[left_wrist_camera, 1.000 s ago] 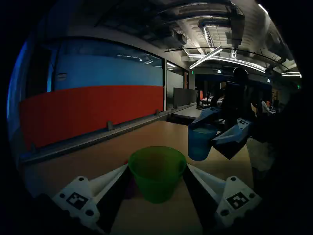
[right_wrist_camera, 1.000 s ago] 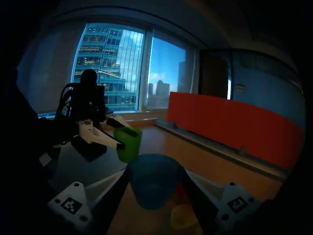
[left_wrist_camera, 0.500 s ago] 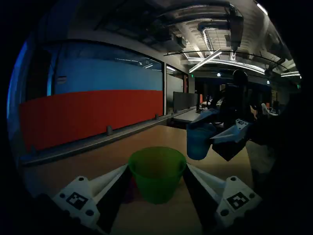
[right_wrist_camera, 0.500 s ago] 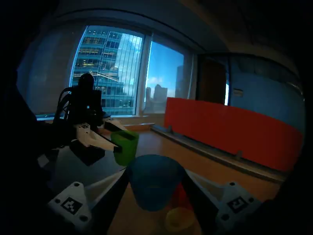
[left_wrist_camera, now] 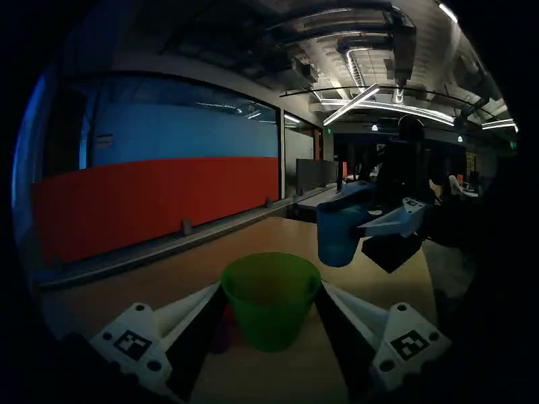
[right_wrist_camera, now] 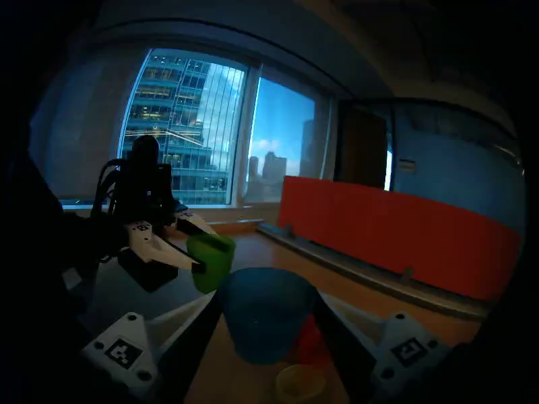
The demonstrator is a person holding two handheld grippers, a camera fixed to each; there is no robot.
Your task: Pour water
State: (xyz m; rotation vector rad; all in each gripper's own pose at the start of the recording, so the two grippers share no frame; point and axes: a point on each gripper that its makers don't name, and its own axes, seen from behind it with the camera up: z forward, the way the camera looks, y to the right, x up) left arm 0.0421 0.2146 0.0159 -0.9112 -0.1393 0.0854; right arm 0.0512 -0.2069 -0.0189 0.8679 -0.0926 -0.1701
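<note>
Left gripper (left_wrist_camera: pixel 271 289) clamping the green plastic cup (left_wrist_camera: pixel 271 313) level, tilt the blue plastic cup (right_wrist_camera: pixel 266 320) clasped in your right gripper (right_wrist_camera: pixel 266 296) slowly just above it.

Both views are running dim — the tabletop (left_wrist_camera: pixel 202 269) is sitting in shadow. Ceiling light strips (left_wrist_camera: pixel 354 103) are glowing in the left gripper view. In the right gripper view, daylight is flooding through the windows (right_wrist_camera: pixel 182 128), silhouetting the left gripper (right_wrist_camera: pixel 209 252) — edges are bending and darkening.
</note>
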